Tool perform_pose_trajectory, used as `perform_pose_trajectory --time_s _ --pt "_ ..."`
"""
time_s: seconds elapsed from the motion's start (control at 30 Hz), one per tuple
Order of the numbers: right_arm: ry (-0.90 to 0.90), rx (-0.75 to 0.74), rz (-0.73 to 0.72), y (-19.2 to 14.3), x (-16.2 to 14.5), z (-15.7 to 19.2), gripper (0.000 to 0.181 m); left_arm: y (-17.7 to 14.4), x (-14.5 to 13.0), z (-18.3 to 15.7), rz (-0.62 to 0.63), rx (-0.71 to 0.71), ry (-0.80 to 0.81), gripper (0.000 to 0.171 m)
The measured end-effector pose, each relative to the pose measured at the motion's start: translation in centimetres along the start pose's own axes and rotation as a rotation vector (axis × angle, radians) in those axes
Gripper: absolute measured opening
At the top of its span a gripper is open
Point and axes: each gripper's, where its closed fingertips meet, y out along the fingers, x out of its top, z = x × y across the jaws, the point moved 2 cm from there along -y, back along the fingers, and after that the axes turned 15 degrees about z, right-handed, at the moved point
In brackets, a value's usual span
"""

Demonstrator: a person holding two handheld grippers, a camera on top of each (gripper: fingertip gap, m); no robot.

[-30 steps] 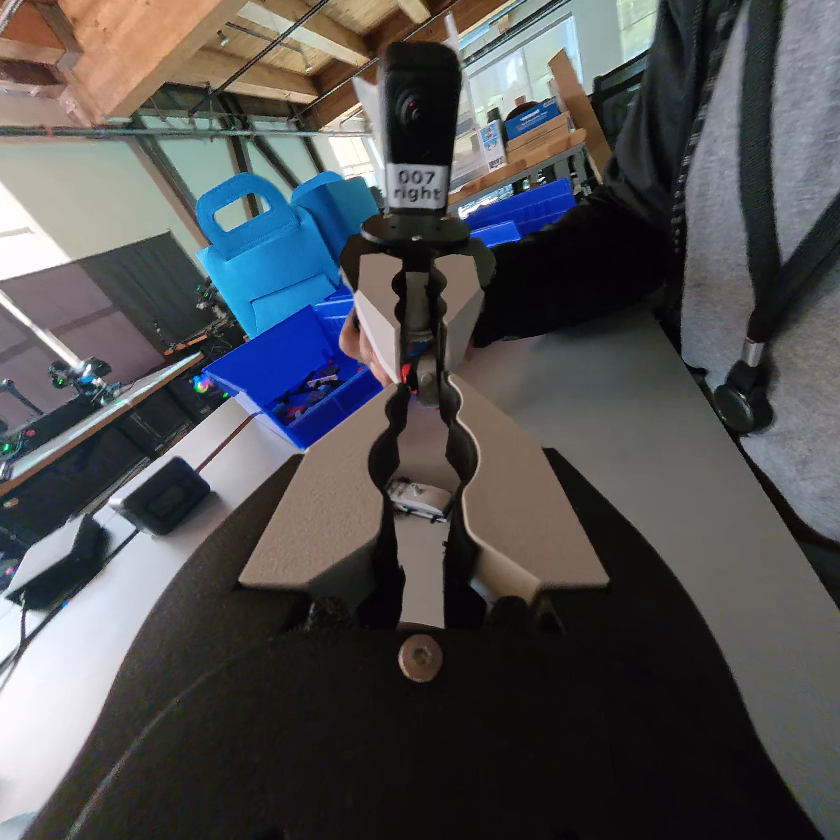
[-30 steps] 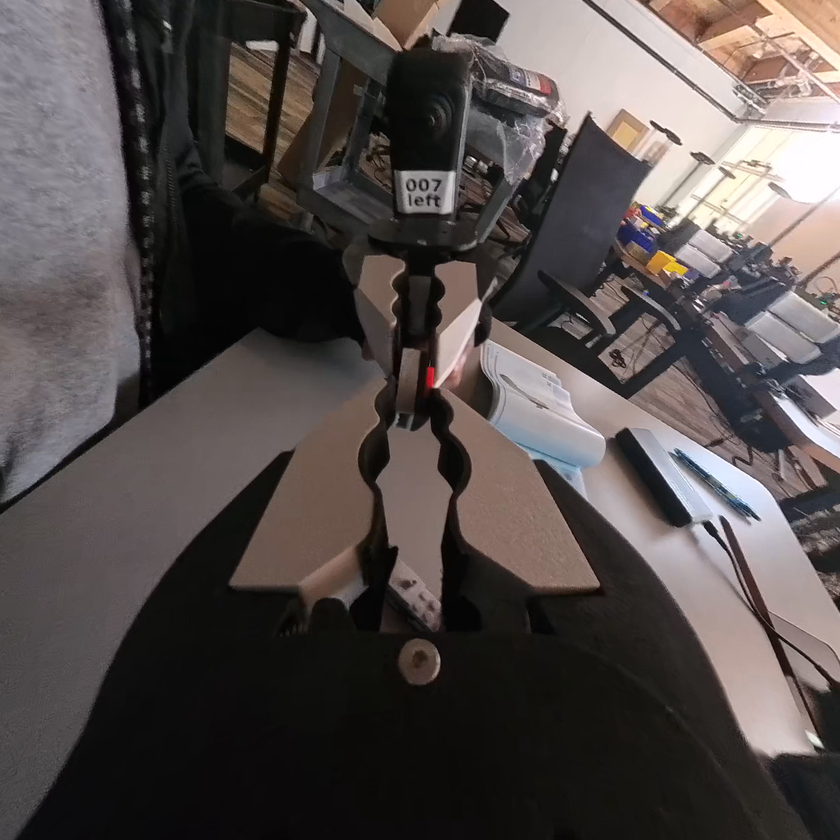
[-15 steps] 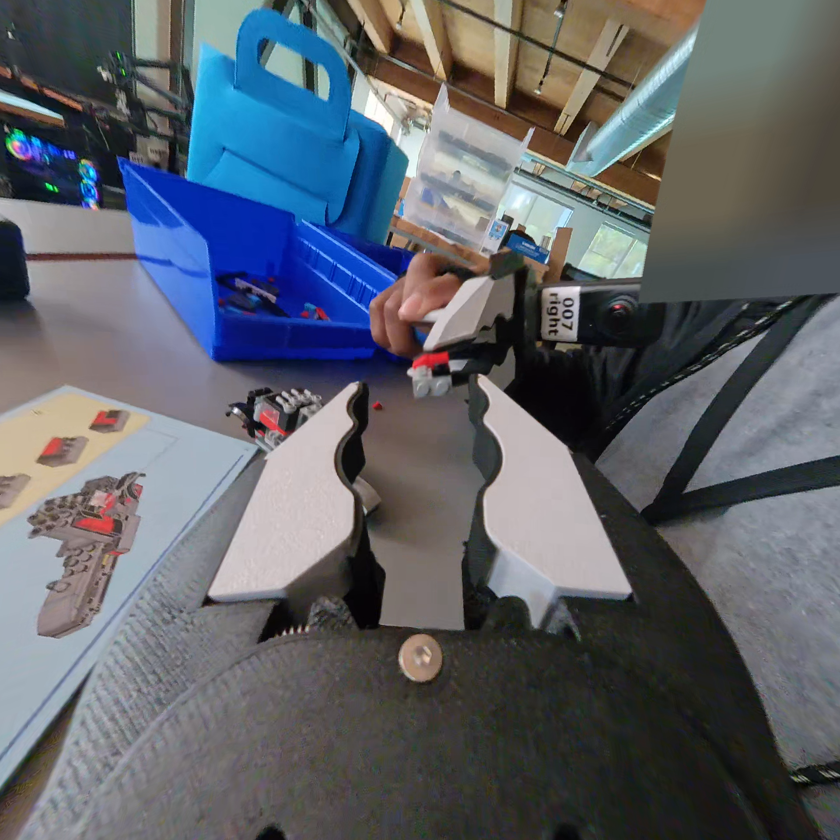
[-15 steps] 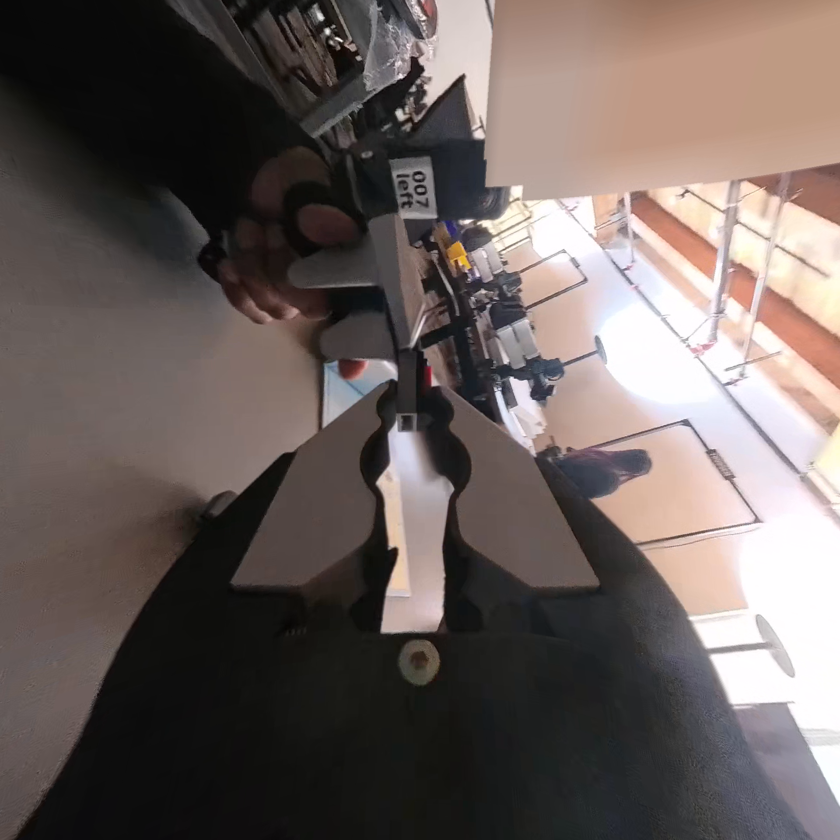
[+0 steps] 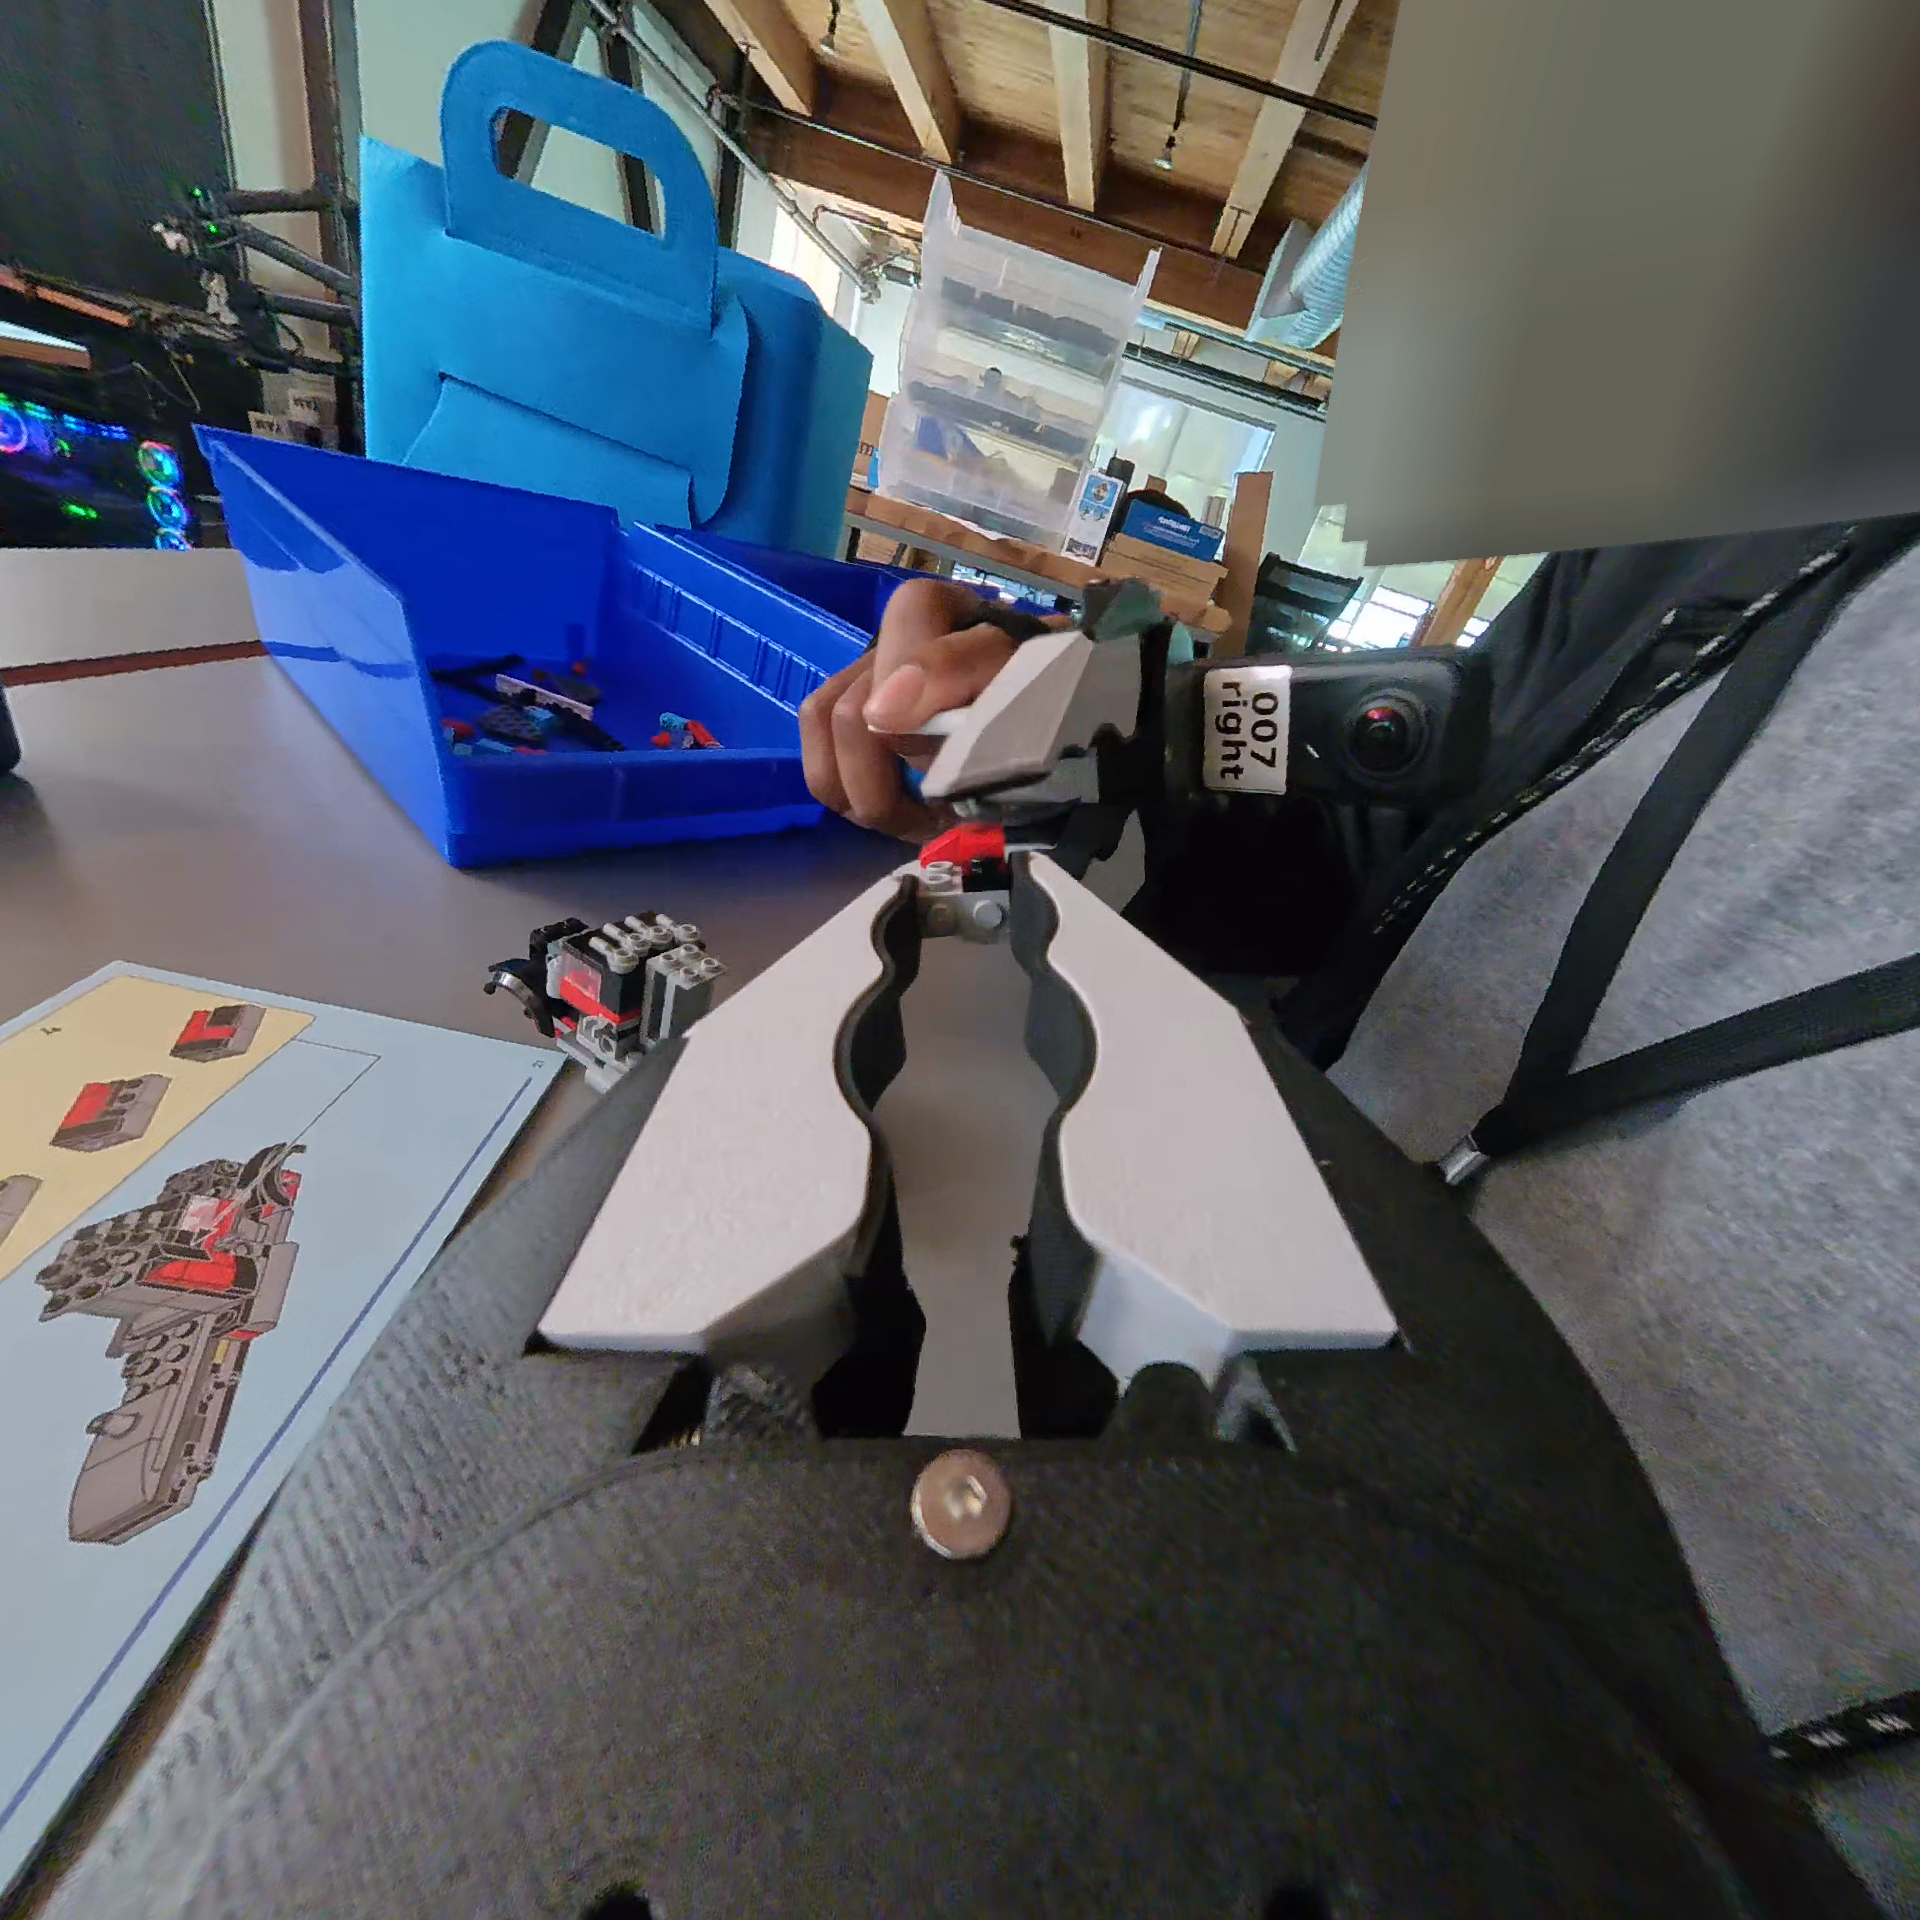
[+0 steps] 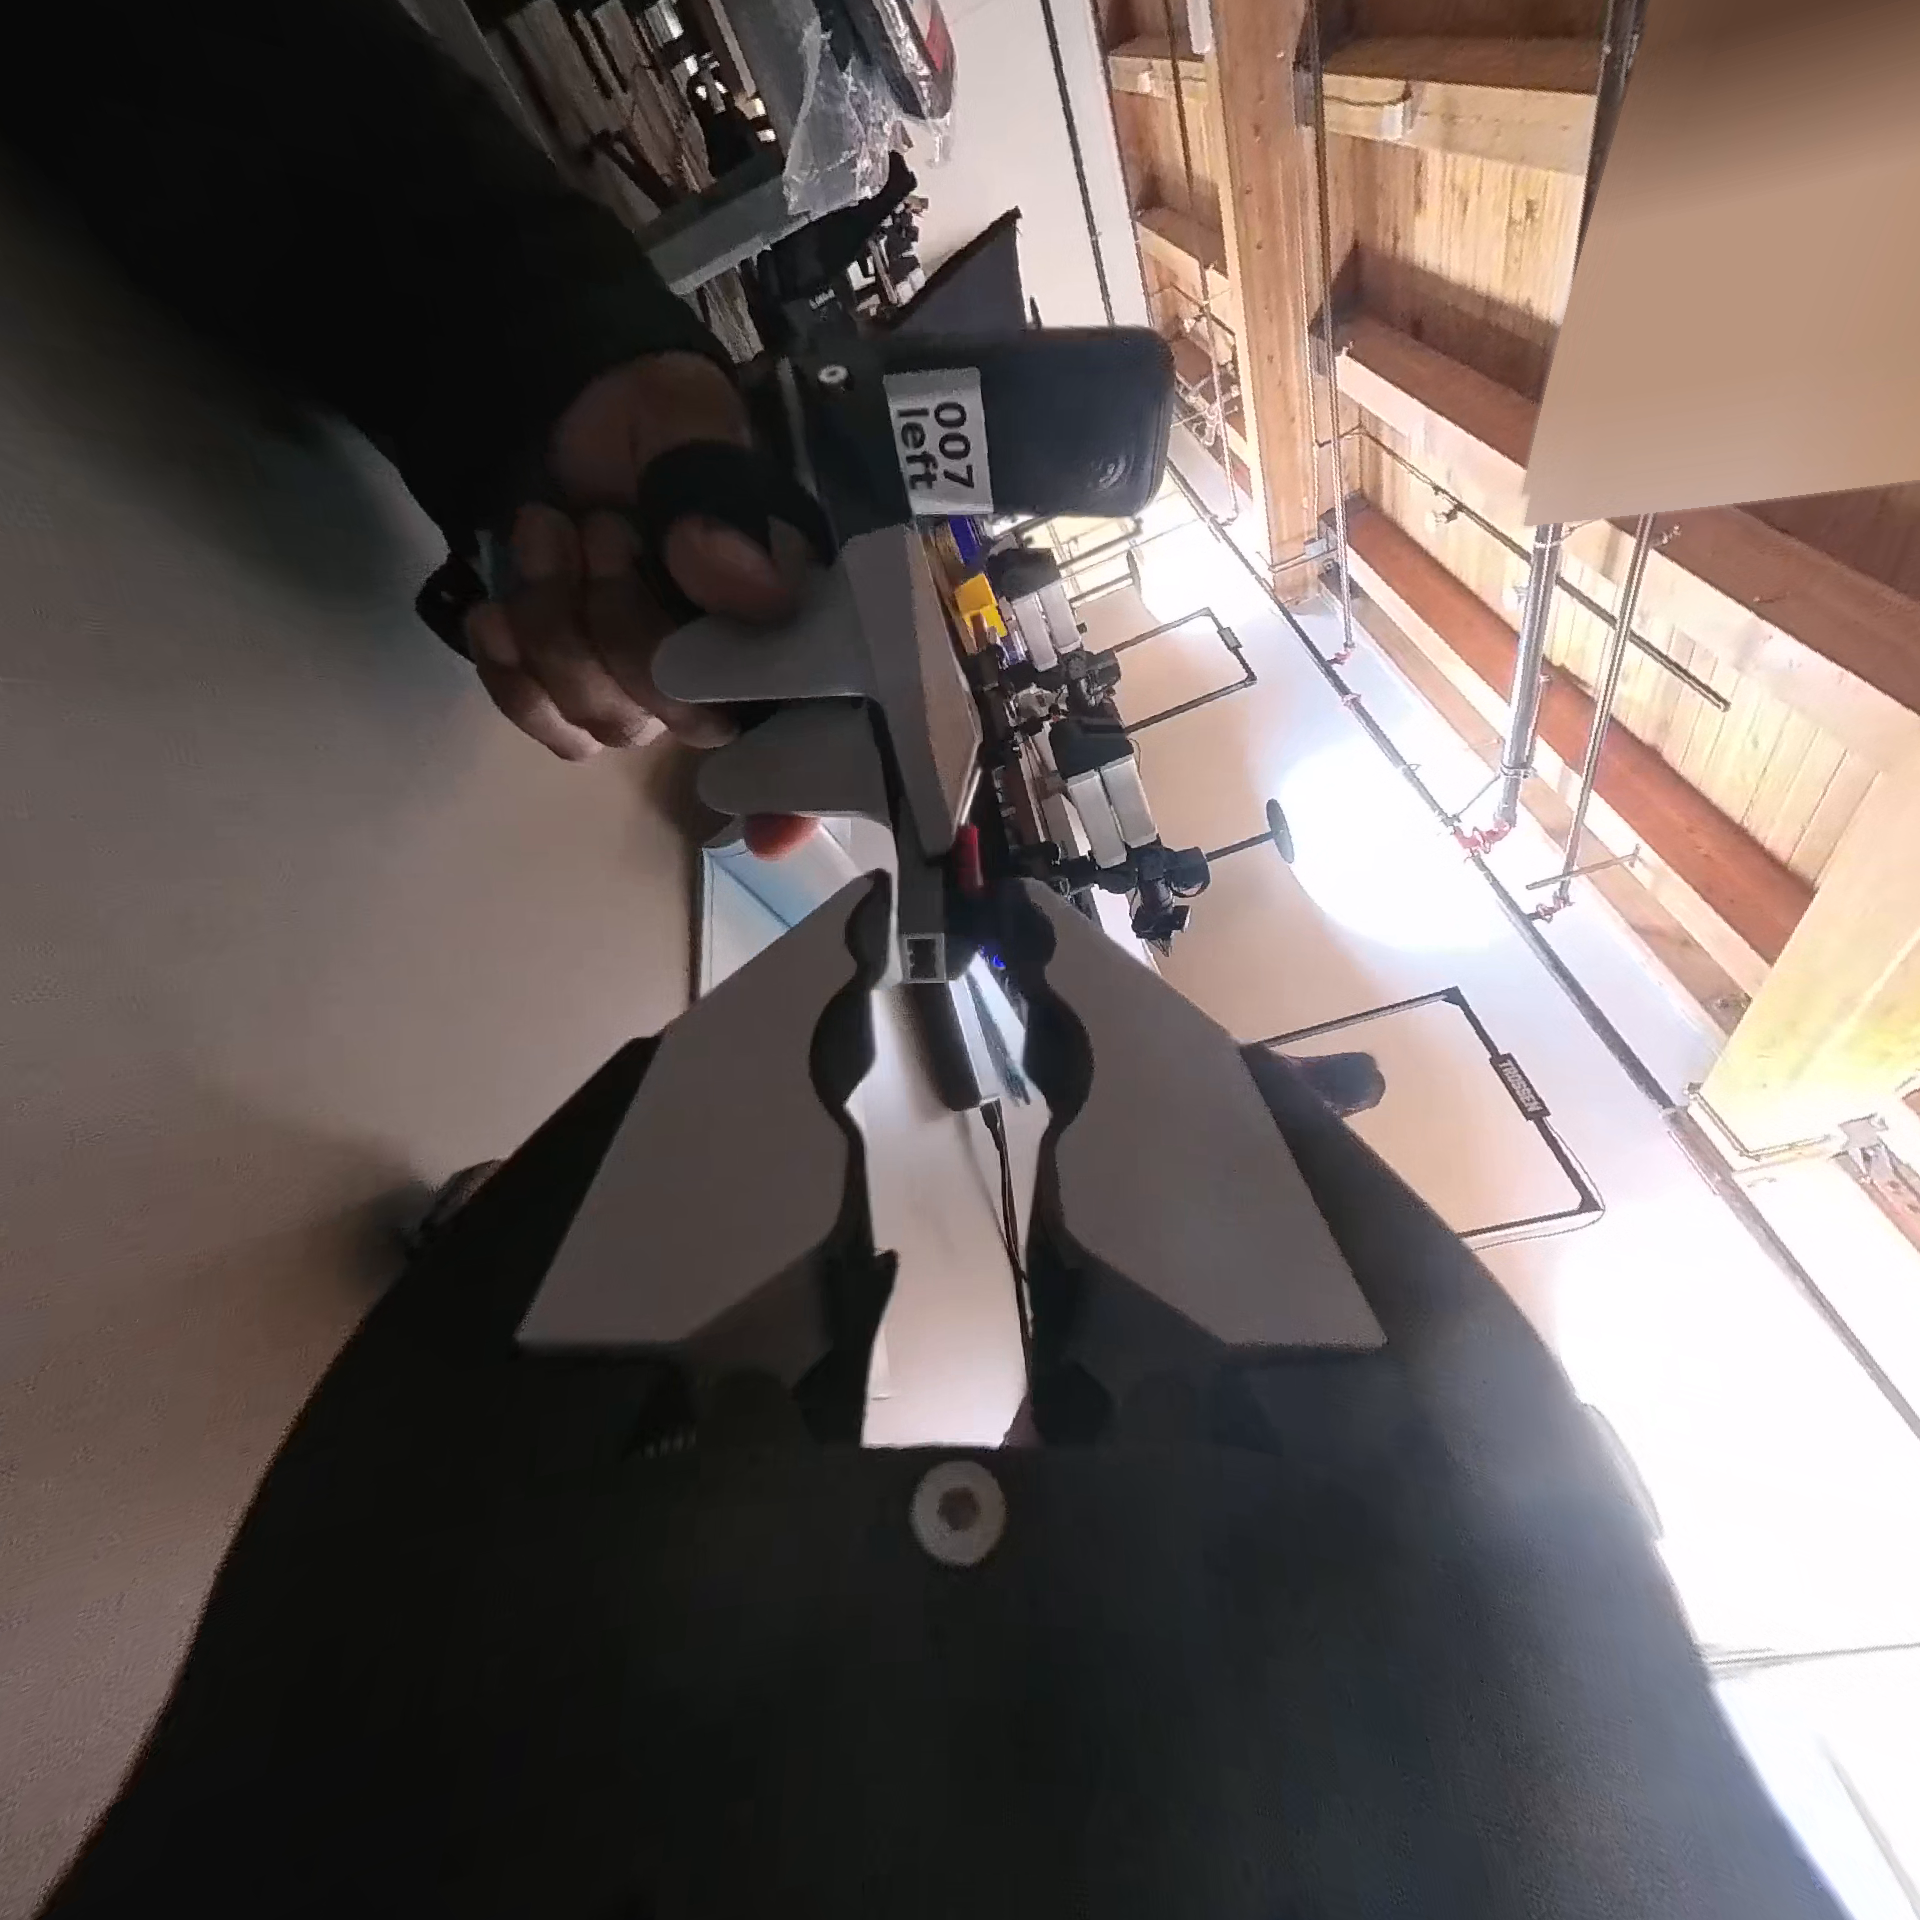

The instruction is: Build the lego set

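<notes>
In the left wrist view my left gripper [image 5: 964, 891] is closed on a small grey, red and black lego piece [image 5: 966, 883], held in the air above the table. My right gripper [image 5: 987, 805] comes in from the right and grips the same piece from above. In the right wrist view my right gripper [image 6: 961, 914] has the piece [image 6: 925, 951] between its tips, and the left gripper's fingers [image 6: 914, 748] meet it from above. A partly built black, grey and red lego model [image 5: 613, 987] stands on the table to the left of my left gripper.
An open instruction booklet [image 5: 208, 1195] lies at the left. A blue bin [image 5: 343, 582] with several loose lego parts stands behind the model, and a blue bag [image 5: 582, 343] behind that. The person's torso [image 5: 1662, 1039] fills the right side. My two grippers' fingertips are within a few centimetres of each other.
My left gripper was open half a second ago and has moved forward and closed on the piece that the right gripper holds. Both grippers have swung round since one second ago.
</notes>
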Motion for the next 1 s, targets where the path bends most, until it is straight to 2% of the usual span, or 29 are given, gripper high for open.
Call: perform_pose_trajectory --time_s 0.1,0.17,0.27,0.8,1.0 --pt "0.019 0.017 -0.016 -0.2 0.3 0.1 0.031 0.3 -0.2 -0.3 0.020 -0.001 0.025 0.017" --pt "0.017 0.041 -0.031 -0.4 0.7 0.4 0.029 0.4 -0.2 -0.4 0.026 -0.011 0.026 0.017" --pt "0.008 0.052 -0.035 -0.4 1.0 0.8 0.016 0.6 -0.4 -0.7 0.038 -0.025 0.038 0.017" --pt "-0.006 0.079 -0.034 -0.3 1.0 1.3 0.015 0.6 -1.1 -0.6 0.063 -0.026 0.018 0.018" --pt "0.141 0.107 -0.051 -0.1 1.4 0.9 0.019 0.1 -0.8 -0.9 -0.016 -0.007 -0.021 0.018"
